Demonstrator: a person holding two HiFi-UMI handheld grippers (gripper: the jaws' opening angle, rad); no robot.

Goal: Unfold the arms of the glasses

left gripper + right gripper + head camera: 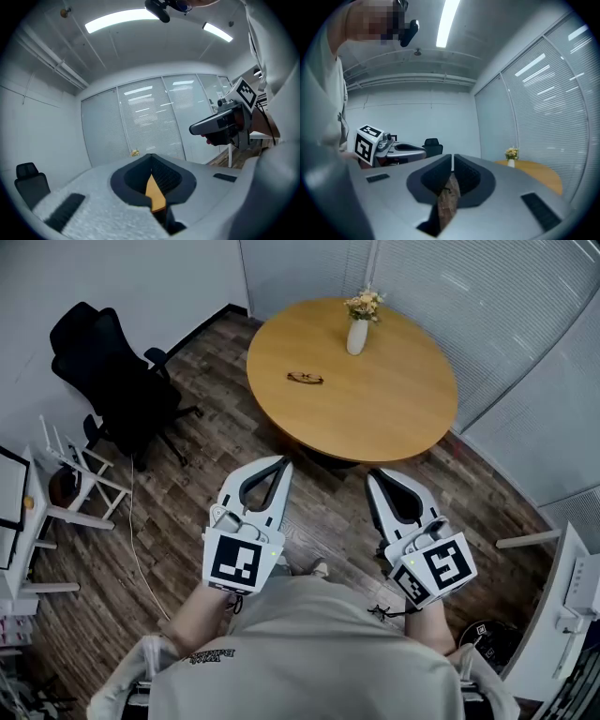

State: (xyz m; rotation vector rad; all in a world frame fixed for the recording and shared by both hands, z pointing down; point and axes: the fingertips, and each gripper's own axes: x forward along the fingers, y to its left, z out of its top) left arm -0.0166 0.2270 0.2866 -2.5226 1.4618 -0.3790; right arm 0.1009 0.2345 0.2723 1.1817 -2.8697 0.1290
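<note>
The glasses (306,379) lie folded on the round wooden table (394,409), left of its middle, small and dark-framed. Both grippers hang in front of my body over the wood floor, well short of the table. My left gripper (282,463) has its jaws pressed together with nothing between them, and in its own view they meet at the tip (151,157). My right gripper (373,474) is also shut and empty, its tip (452,157) showing only a thin slit. Neither gripper view shows the glasses.
A white vase with flowers (357,332) stands at the table's far side. A black office chair (112,376) is at the left, with a white rack (73,474) nearer. A white cabinet (562,615) stands at the right. Glass walls with blinds enclose the room.
</note>
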